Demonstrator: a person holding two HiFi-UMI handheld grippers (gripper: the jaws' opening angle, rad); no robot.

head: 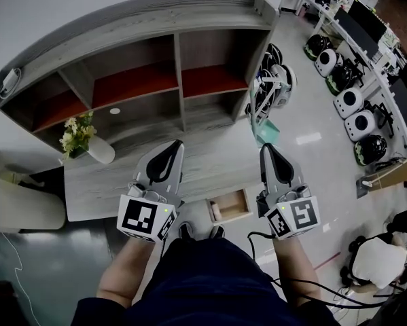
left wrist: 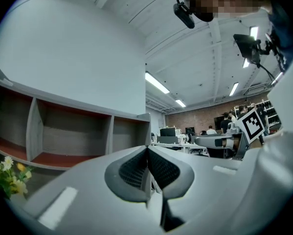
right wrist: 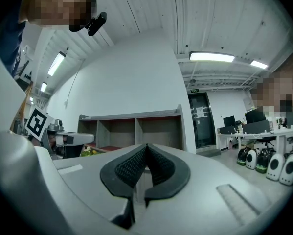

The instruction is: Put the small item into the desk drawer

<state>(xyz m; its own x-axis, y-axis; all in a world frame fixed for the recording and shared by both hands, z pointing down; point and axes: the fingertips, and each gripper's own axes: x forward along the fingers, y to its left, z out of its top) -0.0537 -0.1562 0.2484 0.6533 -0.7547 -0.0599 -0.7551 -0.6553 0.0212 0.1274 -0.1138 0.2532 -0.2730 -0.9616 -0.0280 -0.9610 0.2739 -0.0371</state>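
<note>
Both my tongs are clenched on nothing: the left gripper (head: 174,147) and the right gripper (head: 266,149) each have their ribbed pads pressed together, held up over the front of the desk (head: 115,192), side by side and apart. Between them and lower, the small wooden drawer (head: 237,206) stands pulled out, and a small pale item (head: 215,211) lies at its left end; I cannot tell what it is.

On the desk's left sits a vase of flowers (head: 79,136), with the open-shelved hutch (head: 179,66) behind it. Rounded white-and-black devices (head: 349,102) line the floor to the right. My own legs and the grippers' marker cubes hide the desk's near edge.
</note>
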